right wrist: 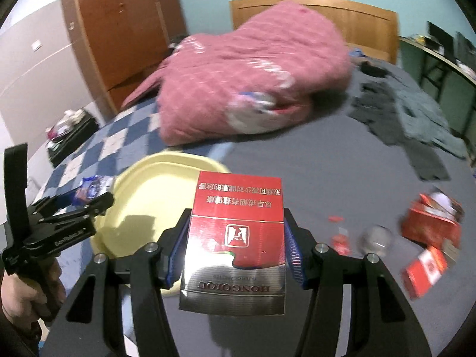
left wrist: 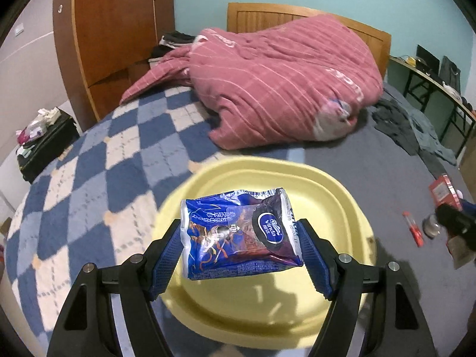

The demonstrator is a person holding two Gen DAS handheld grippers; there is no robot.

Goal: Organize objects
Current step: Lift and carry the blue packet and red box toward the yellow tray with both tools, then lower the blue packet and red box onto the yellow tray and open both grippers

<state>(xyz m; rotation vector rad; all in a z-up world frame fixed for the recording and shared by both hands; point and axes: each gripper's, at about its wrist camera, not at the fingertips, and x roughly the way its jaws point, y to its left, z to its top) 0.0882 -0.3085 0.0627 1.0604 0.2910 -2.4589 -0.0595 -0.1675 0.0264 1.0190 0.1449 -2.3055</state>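
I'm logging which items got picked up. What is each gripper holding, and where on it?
Left gripper: blue tissue pack, clamped by its two short ends. Right gripper: red cigarette box, by its long side edges.

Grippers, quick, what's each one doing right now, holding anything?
Left gripper: closed on the blue tissue pack, above the yellow tray.
Right gripper: closed on the red cigarette box.

I note: tissue pack [left wrist: 238, 232] blue with white logo; basin [left wrist: 312, 178] pale yellow; cigarette box [right wrist: 236, 232] red over silver; quilt [left wrist: 282, 89] pink, white-striped; blanket [left wrist: 89, 172] at left blue-white checked.
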